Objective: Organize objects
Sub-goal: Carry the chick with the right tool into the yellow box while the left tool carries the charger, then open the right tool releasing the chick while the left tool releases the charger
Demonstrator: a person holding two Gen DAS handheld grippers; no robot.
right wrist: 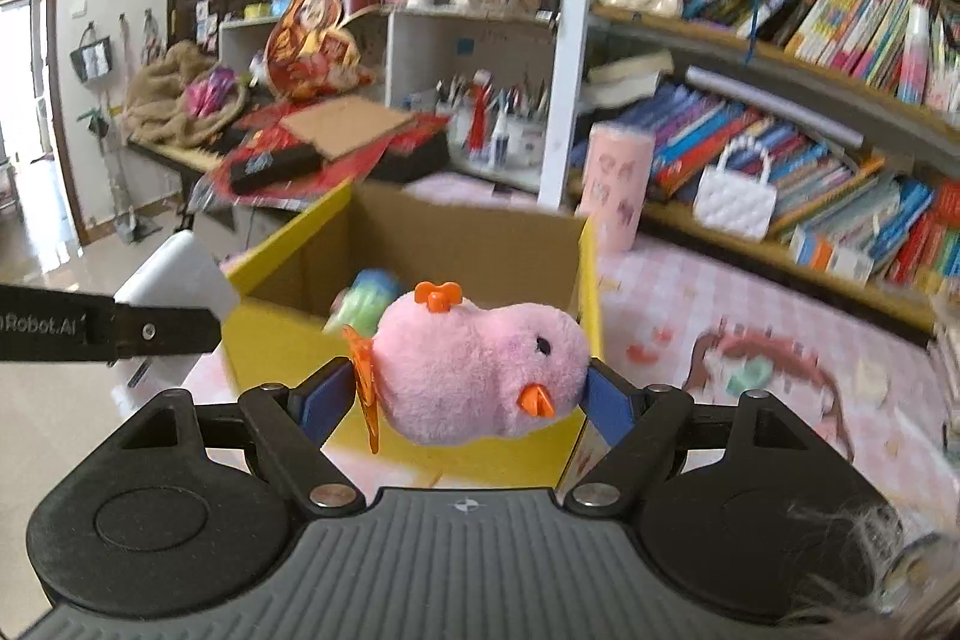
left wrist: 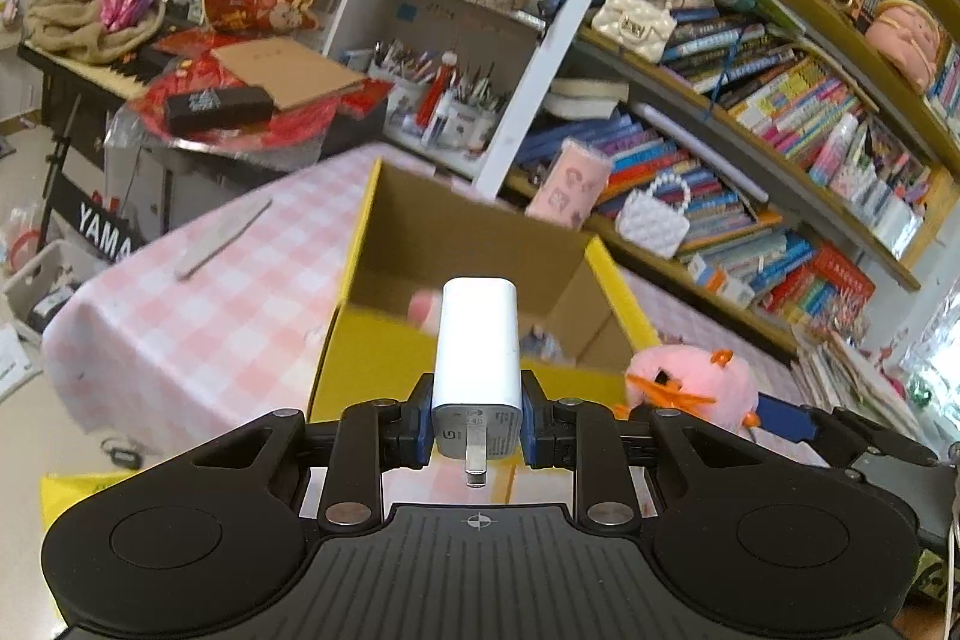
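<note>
Left tongs (left wrist: 477, 421): clamped on a white rectangular plastic wall charger (left wrist: 477, 340), its metal prong pointing back toward the camera, held in the air just short of the box
Right tongs (right wrist: 468, 391): clamped across a pink fluffy plush chick with orange beak and bow (right wrist: 480, 370), also held up in front of the box, not yet over its opening
Box: a yellow cardboard box with a plain brown inside (left wrist: 480, 244) stands open on the bench; a pale green and blue soft item (right wrist: 366, 307) already lies in it, with another pinkish thing blurred behind the charger
Progress: by my reading partly done; some items are in, two are in hand and both remain to be dropped
Bench: pink and white checked cloth (left wrist: 198, 316), with a flat grey strip (left wrist: 225, 235) lying well apart from the box, probably left to collect
In the way: nothing blocks the opening; the two tongs sit close side by side and could bump
Beyond: a pink cylindrical tin (right wrist: 618, 184) near the far corner, then crowded bookshelves (left wrist: 780, 112)
</note>
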